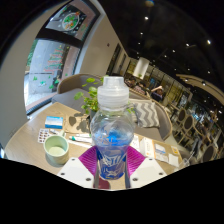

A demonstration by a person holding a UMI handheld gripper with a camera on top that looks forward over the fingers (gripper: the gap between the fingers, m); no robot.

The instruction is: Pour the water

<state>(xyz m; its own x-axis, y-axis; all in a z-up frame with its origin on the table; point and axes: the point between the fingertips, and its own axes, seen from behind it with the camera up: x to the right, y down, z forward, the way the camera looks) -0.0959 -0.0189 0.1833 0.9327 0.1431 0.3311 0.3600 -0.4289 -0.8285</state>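
Gripper (112, 172) clamped on the water bottle (113, 135), pink pads pressing both sides; bottle upright, cap on. Green cup (56, 150) sits left of it on the table (30, 150).

Daylight entered through window (55, 55); ceiling spotlights (150, 18) glowed in dim far room. Strong fisheye bending at edges. Bottle (113, 135) sharp, background softer.
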